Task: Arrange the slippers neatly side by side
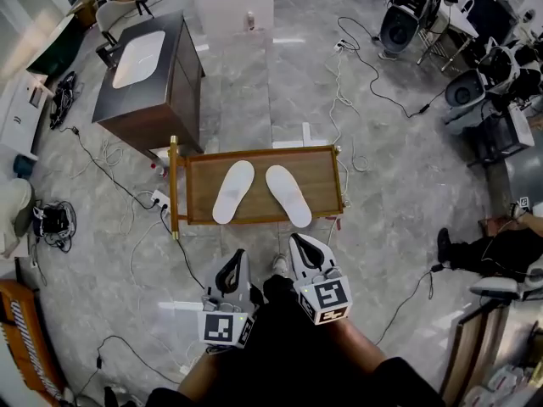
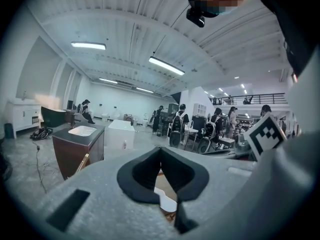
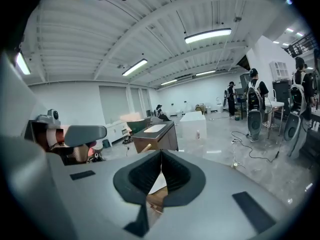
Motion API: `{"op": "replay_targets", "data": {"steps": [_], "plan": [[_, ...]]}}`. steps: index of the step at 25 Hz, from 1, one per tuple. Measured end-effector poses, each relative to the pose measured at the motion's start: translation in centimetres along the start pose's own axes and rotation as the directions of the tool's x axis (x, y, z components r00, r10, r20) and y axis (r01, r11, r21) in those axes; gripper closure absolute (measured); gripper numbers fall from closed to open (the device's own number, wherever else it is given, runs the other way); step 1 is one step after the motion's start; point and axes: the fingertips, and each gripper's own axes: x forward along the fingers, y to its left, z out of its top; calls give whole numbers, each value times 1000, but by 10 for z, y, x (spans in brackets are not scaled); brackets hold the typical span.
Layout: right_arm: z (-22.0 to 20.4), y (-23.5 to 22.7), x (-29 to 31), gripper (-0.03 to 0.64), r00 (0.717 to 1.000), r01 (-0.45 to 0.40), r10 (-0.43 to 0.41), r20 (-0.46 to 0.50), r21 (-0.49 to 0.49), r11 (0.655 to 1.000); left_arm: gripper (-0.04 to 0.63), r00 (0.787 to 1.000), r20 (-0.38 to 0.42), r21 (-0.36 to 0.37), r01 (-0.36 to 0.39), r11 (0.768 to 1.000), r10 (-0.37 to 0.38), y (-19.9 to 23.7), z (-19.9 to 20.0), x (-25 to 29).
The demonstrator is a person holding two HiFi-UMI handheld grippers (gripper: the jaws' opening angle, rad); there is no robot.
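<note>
Two white slippers lie sole-up on a low wooden tray table (image 1: 322, 176). The left slipper (image 1: 233, 191) and right slipper (image 1: 288, 195) sit side by side, heels close together and toes spread apart in a V. My left gripper (image 1: 234, 265) hangs shut below the table's near edge, empty. My right gripper (image 1: 302, 246) is shut too, just short of the near edge, holding nothing. Through the closed jaws a sliver of white slipper (image 2: 167, 200) shows in the left gripper view, and another sliver of slipper (image 3: 157, 184) in the right gripper view.
A dark wooden washbasin cabinet (image 1: 153, 79) stands far left and a white box (image 1: 233, 2) behind it. Cables (image 1: 356, 66) trail over the grey floor. Chairs and gear crowd the far right (image 1: 475, 66). A person's dark shoe (image 1: 444, 244) is at the right.
</note>
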Motion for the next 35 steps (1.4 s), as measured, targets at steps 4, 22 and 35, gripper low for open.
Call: {"op": "replay_targets", "data": {"steps": [4,22,35], "plan": [[2,-16,19,604,1000,-9,9,-11,-14,1000,578,1000,-17,-2,-9,1000,9,3,-1,19],[-35,-71,138,601,988,50,-51,-144,-8,999,578,993,-90,6,82,997,-81,70,-5,121],[-126,-113,206,526,898,29,-62,-435,-82,996,578,982,-169,-9,89,996,-89,103,-24,159]]}}
